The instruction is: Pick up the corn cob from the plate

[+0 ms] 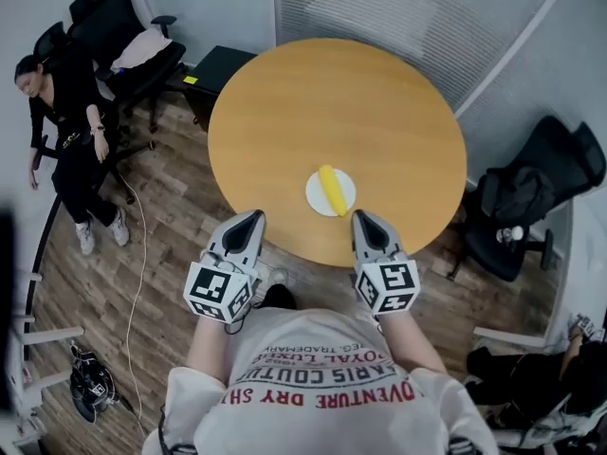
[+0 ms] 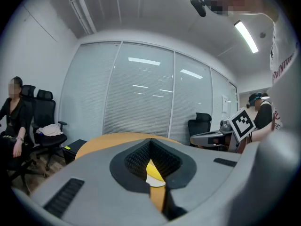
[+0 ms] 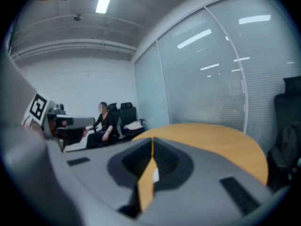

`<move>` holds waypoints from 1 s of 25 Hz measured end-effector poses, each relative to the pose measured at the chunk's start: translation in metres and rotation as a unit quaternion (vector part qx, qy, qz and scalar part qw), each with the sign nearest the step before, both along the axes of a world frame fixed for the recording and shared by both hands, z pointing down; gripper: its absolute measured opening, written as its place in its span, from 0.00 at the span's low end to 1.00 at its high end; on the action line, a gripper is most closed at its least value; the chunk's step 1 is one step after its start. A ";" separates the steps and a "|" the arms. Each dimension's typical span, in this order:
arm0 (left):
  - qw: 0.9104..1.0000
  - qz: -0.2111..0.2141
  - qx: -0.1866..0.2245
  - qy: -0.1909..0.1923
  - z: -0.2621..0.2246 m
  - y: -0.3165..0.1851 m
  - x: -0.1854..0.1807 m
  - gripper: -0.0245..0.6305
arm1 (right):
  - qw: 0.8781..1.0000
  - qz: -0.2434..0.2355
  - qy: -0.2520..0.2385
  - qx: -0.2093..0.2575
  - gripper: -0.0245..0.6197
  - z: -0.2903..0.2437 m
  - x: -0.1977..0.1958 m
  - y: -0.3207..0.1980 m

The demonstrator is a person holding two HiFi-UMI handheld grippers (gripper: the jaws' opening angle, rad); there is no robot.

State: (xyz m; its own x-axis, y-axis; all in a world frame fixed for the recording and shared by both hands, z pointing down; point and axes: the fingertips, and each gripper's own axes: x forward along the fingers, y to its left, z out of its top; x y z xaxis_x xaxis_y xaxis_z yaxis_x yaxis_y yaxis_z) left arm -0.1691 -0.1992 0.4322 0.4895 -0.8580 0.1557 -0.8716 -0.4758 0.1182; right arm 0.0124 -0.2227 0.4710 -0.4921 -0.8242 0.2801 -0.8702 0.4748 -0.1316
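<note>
A yellow corn cob (image 1: 332, 189) lies on a small white plate (image 1: 313, 195) near the front edge of a round wooden table (image 1: 379, 102). My left gripper (image 1: 250, 222) hangs just off the table's edge, to the left of the plate, jaws together. On the plate's other side my right gripper (image 1: 364, 220) reaches the table rim, also shut and empty. In the left gripper view the left gripper (image 2: 150, 142) shows the corn cob (image 2: 151, 167) and plate (image 2: 158, 181) through the slit between its pads. The right gripper (image 3: 153, 140) shows only a white sliver of plate (image 3: 155, 174).
A person (image 1: 62, 112) sits on a black office chair at the far left, beside another chair (image 1: 133, 36) with cloth on it. A black cabinet (image 1: 220, 66) stands behind the table. A black chair with a bag (image 1: 526, 202) stands at the right. A cable (image 1: 137, 273) runs over the wood floor.
</note>
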 end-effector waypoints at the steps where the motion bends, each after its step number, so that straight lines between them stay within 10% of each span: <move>1: 1.000 0.012 0.000 -0.001 -0.001 -0.012 -0.006 0.09 | 1.000 0.011 -0.002 0.000 0.08 -0.001 -0.004 -0.007; 9: 0.997 0.075 -0.019 -0.005 0.010 -0.087 -0.026 0.09 | 0.997 0.071 -0.017 -0.039 0.08 0.017 -0.017 -0.057; 23: 0.990 0.106 -0.088 -0.012 0.098 -0.134 -0.007 0.09 | 0.985 0.028 0.071 -0.156 0.09 0.115 -0.015 -0.102; 25: 0.990 0.103 -0.098 -0.016 0.110 -0.142 -0.002 0.09 | 0.980 0.002 0.080 -0.180 0.25 0.135 -0.017 -0.108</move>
